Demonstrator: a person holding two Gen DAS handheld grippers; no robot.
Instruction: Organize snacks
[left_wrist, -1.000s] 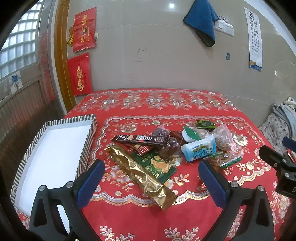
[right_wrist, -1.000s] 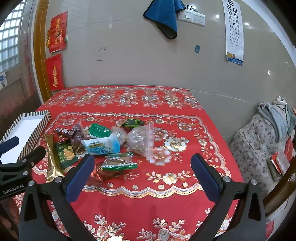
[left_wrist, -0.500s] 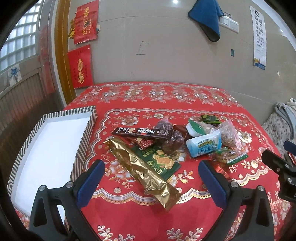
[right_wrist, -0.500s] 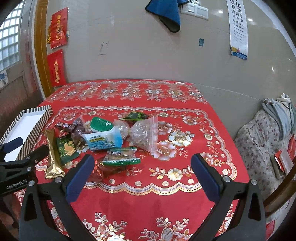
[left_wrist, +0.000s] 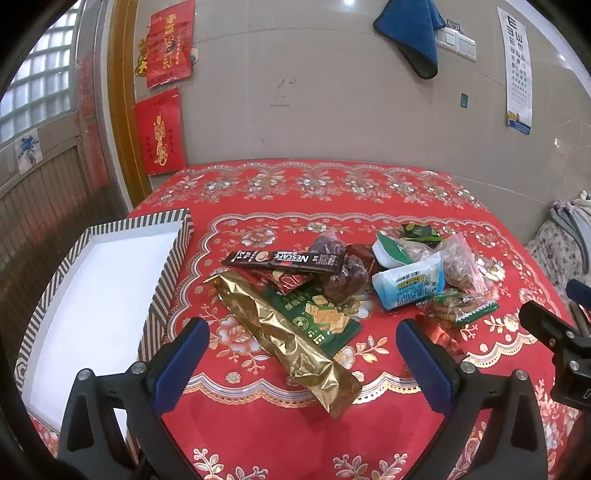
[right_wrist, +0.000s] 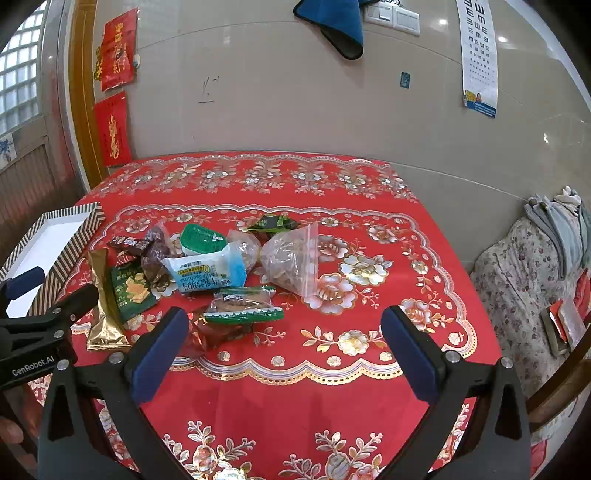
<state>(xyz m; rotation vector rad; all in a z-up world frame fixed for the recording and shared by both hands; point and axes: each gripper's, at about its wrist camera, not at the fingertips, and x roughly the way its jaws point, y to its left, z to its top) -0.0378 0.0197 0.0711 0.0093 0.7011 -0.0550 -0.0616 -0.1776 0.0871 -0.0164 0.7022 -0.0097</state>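
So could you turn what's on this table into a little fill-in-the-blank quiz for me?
1. The striped box has a ____ inside with nothing in it.
2. The dark Nescafe stick lies beyond the long ____ packet.
3. Both the left gripper and the right gripper are ____ and hold nothing.
4. The snacks lie on a ____ flowered tablecloth.

Missing words: white; gold; open; red

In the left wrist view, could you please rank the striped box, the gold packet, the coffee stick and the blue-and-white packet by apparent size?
1. striped box
2. gold packet, though it lies nearest the camera
3. coffee stick and blue-and-white packet: too close to rank.
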